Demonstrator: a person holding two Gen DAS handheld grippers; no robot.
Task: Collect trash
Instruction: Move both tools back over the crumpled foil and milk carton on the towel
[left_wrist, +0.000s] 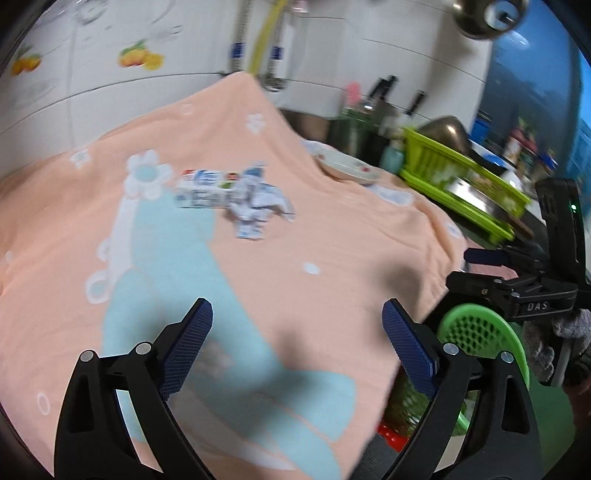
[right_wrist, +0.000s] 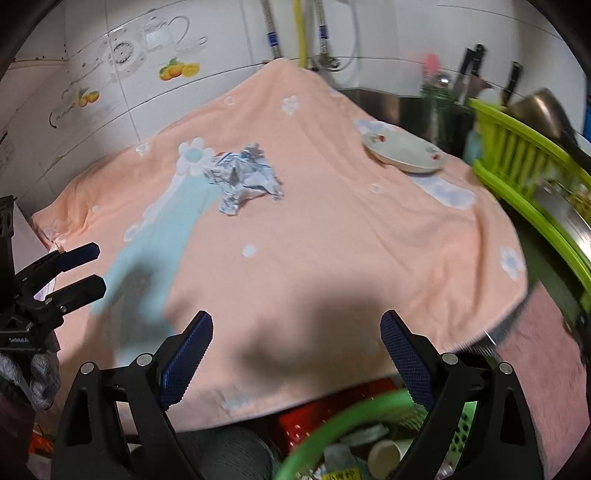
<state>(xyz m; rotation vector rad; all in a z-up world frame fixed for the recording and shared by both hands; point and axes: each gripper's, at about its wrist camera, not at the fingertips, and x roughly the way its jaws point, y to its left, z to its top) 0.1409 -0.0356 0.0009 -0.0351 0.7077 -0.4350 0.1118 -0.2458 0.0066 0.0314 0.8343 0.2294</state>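
A crumpled white-and-blue carton (left_wrist: 236, 197) lies in the middle of a peach flowered cloth (left_wrist: 332, 229); it also shows in the right wrist view (right_wrist: 243, 177). My left gripper (left_wrist: 297, 339) is open and empty, hovering over the cloth's near part, well short of the carton. My right gripper (right_wrist: 297, 343) is open and empty above the cloth's front edge. A green perforated bin (right_wrist: 343, 439) holding trash sits right below the right gripper; its rim also shows in the left wrist view (left_wrist: 491, 332).
A flowered plate (right_wrist: 404, 153) lies at the cloth's far right. A lime-green dish rack (right_wrist: 532, 177) stands to the right. Tiled wall and pipes (right_wrist: 303, 33) are behind. A red basket (right_wrist: 325, 413) sits below the cloth edge.
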